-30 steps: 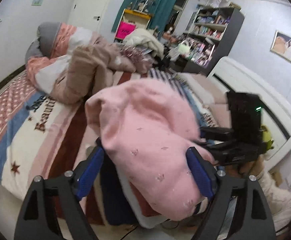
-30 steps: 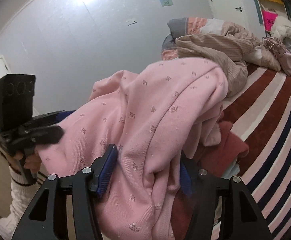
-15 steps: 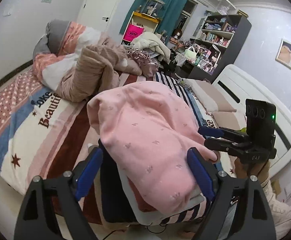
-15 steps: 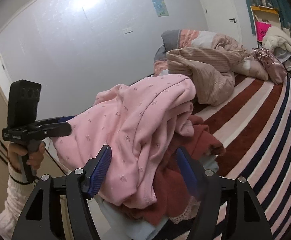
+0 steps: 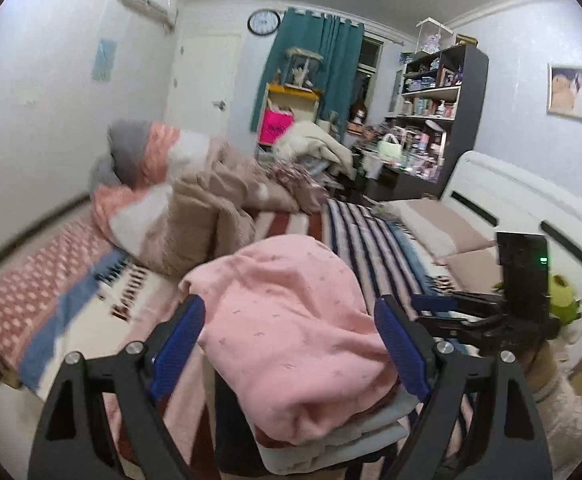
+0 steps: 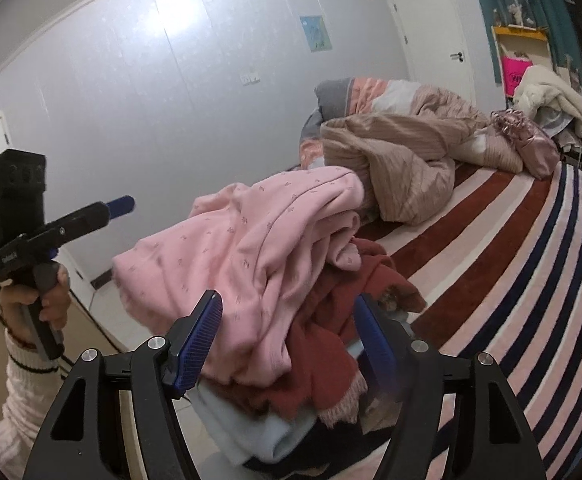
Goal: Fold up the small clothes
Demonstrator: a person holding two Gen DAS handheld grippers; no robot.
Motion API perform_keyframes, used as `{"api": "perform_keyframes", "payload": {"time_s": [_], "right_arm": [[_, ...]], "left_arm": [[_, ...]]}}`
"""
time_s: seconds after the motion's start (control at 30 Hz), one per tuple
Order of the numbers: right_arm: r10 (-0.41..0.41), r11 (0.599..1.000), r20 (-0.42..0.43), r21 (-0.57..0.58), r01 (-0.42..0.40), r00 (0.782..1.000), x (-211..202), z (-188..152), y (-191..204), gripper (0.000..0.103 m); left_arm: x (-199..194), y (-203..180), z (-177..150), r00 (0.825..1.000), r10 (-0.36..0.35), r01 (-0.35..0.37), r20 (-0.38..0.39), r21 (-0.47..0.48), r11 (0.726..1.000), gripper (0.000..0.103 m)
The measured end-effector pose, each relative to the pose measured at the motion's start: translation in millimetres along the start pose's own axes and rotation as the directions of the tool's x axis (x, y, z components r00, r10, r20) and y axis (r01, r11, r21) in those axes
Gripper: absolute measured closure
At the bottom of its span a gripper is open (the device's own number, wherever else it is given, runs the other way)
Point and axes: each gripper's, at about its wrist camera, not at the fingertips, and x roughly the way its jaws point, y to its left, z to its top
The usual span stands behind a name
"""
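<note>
across the bed (image 5: 375, 232), whose cover runs in dark red, white and navy stripes, a rumpled quilt (image 5: 195, 204) in beige, salmon and grey is heaped toward the far wall, and a white headboard (image 5: 519, 208) stands along the right side in the left wrist view. beyond the bed a dark shelf unit (image 5: 447, 108) crowded with small things stands beside a teal curtain (image 5: 311, 68), with a round clock (image 5: 264, 22) on the wall above the door. at the near edge of the bed sits a stack of clothes: a pink garment (image 5: 291, 320) with a tiny sprig print lies draped on top, loosely bunched, over a dark red piece (image 6: 331, 344) with a pale fringed edge, then a pale blue piece (image 6: 247, 428) underneath. the left gripper (image 5: 287, 344) has its jaws released and spread wide, one blue pad on each side of the pink garment, neither pressing on it. the right gripper (image 6: 287, 340) also has its jaws released, apart from the cloth, with the pile's corner showing between them. in the right wrist view a hand (image 6: 35, 300) in a white knitted sleeve (image 6: 15, 392) grips the left gripper's handle, well left of the pile.
</note>
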Motion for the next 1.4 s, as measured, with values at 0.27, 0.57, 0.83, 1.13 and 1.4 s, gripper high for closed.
{"api": "perform_keyframes", "payload": {"time_s": [0.27,0.57,0.83,1.13,1.4], "right_arm": [[-0.09,0.993,0.081,-0.065,0.096,0.993,-60,-38,3,0.03],[-0.281,0.95,0.239,-0.07,0.305,0.929,-148,-116,-4,0.023],[-0.427,0.888,0.277,-0.051,0.457,0.861,-212,-179,-11,0.006],[-0.585,0.799,0.317,0.068,0.597,0.747,-258,-230,-20,0.0],[-0.624,0.771,0.335,0.119,0.626,0.705,-283,-244,-21,0.0]], "left_arm": [[-21,-65,-21,0.993,0.07,-0.074,0.093,0.049,0.996,0.019],[-14,-178,-77,0.963,0.131,-0.171,0.234,0.158,0.973,0.011],[-1,-249,-120,0.94,0.149,-0.195,0.307,0.124,0.973,0.001],[16,-297,-152,0.96,0.036,-0.078,0.279,0.139,0.987,0.001],[18,-322,-161,0.963,0.009,-0.056,0.271,0.166,0.985,0.001]]}}
